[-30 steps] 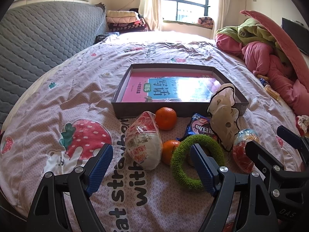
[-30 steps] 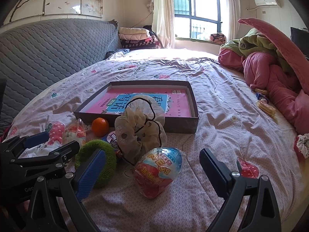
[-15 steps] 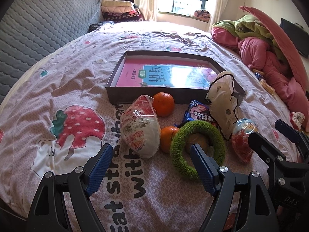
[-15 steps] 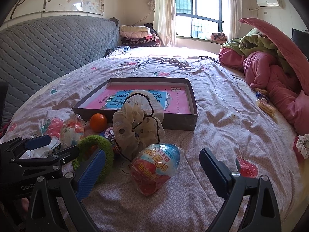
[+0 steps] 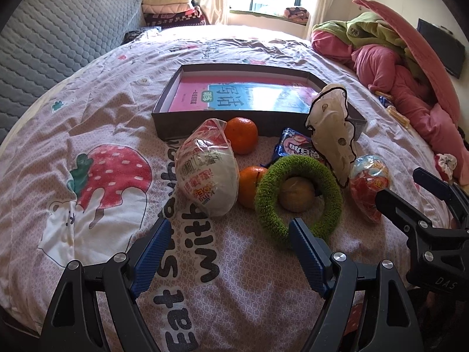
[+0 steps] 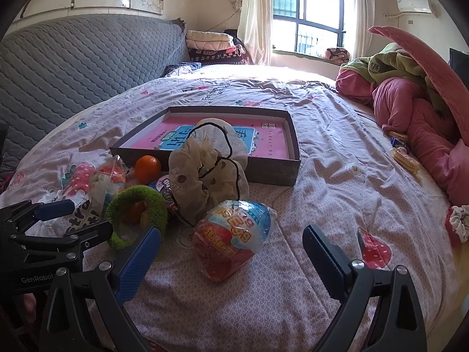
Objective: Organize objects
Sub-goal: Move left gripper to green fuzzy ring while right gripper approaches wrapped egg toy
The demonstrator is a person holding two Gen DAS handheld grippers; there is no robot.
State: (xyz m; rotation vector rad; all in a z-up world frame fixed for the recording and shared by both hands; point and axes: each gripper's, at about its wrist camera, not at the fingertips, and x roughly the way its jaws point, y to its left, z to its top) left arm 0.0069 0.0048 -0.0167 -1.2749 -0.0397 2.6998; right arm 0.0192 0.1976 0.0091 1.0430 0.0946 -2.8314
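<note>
A dark shallow box (image 5: 205, 123) with a pink book inside lies on the bed; it also shows in the right wrist view (image 6: 275, 170). In front of it lie a wrapped white bun (image 5: 206, 173), two oranges (image 5: 241, 135), a green fuzzy ring (image 5: 299, 199) around a brown fruit, a blue snack packet (image 5: 293, 146), a cream scrunchie (image 5: 334, 135) and a wrapped egg toy (image 6: 234, 237). My left gripper (image 5: 228, 252) is open, just short of the bun and ring. My right gripper (image 6: 231, 261) is open, its fingers either side of the egg toy.
A grey quilted headboard (image 6: 73, 67) runs along the left. Pink and green bedding (image 6: 416, 99) is piled at the right. Snack packets (image 6: 404, 155) and a small scrunchie (image 6: 457, 223) lie near it. Folded blankets (image 6: 211, 44) sit below the window.
Both grippers have moved forward and lower toward the pile. The egg toy now sits closer between the right fingers. Both stay open.
</note>
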